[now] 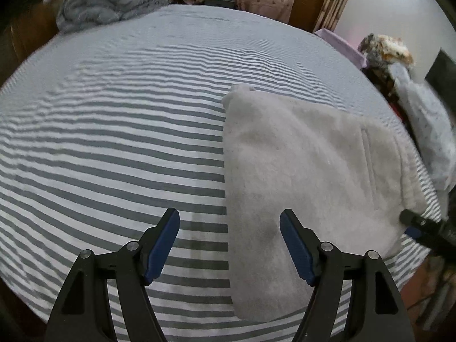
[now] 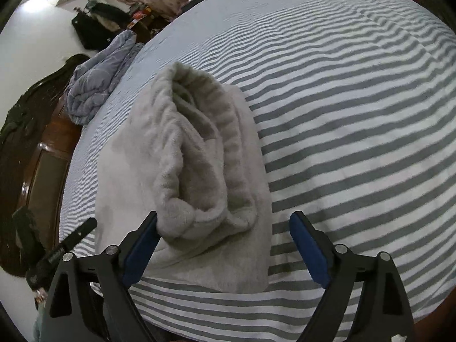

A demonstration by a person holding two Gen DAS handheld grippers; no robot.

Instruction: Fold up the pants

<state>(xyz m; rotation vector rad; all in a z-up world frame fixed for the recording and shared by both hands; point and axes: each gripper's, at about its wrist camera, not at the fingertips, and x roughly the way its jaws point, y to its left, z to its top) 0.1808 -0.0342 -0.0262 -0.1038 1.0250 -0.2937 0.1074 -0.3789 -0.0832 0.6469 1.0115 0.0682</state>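
One pair of pale grey fleece pants (image 1: 307, 176) is seen lying folded on the striped bed sheet (image 1: 114, 148), near the bed's edge. In the right wrist view, the ribbed waistband (image 2: 199, 148) is laid on top of the folded bundle as a thick roll. Two grippers are counted. The left gripper (image 1: 229, 245) is held above the sheet with its jaws apart; the straight folded edge of the pants is framed between its two blue pads (image 1: 162, 245), but nothing is pinched. The right gripper (image 2: 225, 248) is likewise spread wide, and the near end of the waistband roll is seen between its fingers without being pressed. One crumpled grey-blue blanket (image 1: 114, 0) is left at the far corner of the bed. One bundle of lighter bedding (image 2: 94, 82) is seen at the bed's side.
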